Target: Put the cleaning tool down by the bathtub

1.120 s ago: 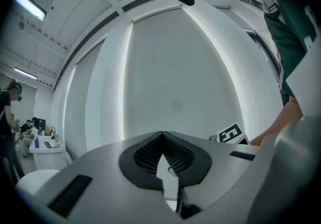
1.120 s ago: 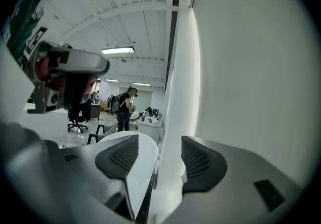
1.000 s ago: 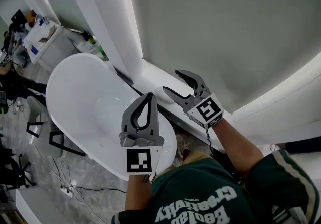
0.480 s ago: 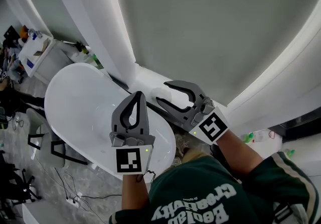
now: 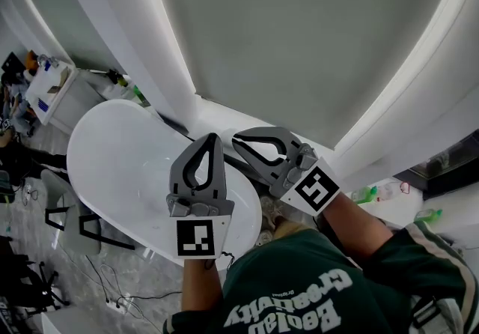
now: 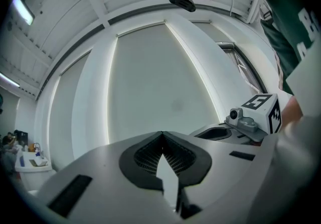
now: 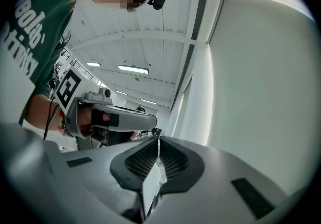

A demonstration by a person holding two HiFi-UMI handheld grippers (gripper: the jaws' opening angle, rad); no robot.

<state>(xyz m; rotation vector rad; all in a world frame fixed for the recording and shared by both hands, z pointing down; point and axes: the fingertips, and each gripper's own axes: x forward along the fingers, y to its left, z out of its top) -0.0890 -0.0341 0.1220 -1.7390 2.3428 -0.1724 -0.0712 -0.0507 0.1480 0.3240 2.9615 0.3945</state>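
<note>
The white bathtub [image 5: 120, 164] lies below and to the left of both grippers in the head view. No cleaning tool shows in any view. My left gripper [image 5: 212, 138] is held above the tub's near end, jaws shut with nothing in them; its tips meet in the left gripper view [image 6: 161, 133]. My right gripper [image 5: 238, 138] hangs just right of it over the tub's edge. Its jaws have just been closing and now stand shut, with nothing between them [image 7: 158, 137]. Each gripper's marker cube shows in the other's view [image 6: 261, 111] [image 7: 67, 87].
A white ledge [image 5: 224, 119] runs along the curved wall behind the tub. Green bottles [image 5: 138, 93] stand by the wall at the tub's far end, and more bottles [image 5: 367, 194] at the right. A white cart [image 5: 49, 89] stands far left. Cables [image 5: 112, 295] lie on the floor.
The right gripper's jaws went from wide open to shut, empty. It moved left, close beside the left gripper. Both grippers rose a little.
</note>
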